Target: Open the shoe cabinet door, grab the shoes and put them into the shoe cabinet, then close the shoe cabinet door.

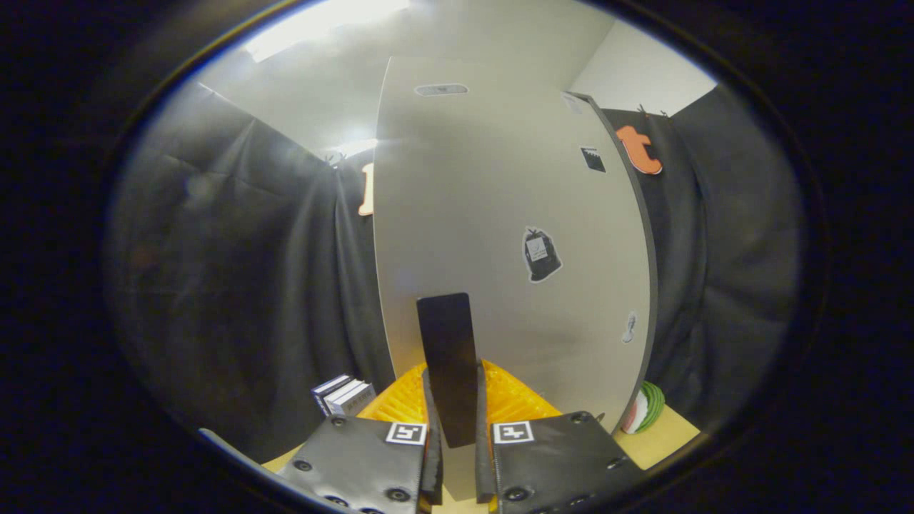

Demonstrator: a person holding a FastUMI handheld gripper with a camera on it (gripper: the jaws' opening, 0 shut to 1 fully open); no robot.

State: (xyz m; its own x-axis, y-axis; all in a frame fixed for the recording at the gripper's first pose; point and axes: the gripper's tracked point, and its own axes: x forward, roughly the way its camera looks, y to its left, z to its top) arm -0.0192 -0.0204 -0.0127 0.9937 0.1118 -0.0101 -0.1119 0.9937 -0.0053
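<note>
Tall pale-grey flat-panel shoe cabinet door (500, 235) stands right ahead of the fingers, dotted with small stickers, a black bag-shaped one (541, 254) near its middle. A flat black upright bar handle (448, 357) sits low on the door, and the gripper (457, 457) is clamped on it, both fingers pressing its lower end from either side.

Step in hand, as I judge it: working the door by its handle. Whether it is being opened or closed I cannot tell; no shoes are seen, and the cabinet's inside is hidden behind the door. Next move likely calls for a steady swing along the hinge arc while holding the bar firmly, no twisting.

Below the door, behind the handle, an orange ribbed plastic piece (514, 400) shows, maybe a basket; contents hidden. Left of the door base, a small stack of white-and-dark boxes (343, 396). Right of the door base, a small green-white-red striped round thing (646, 408) lies on the tan floor (664, 435).
</note>
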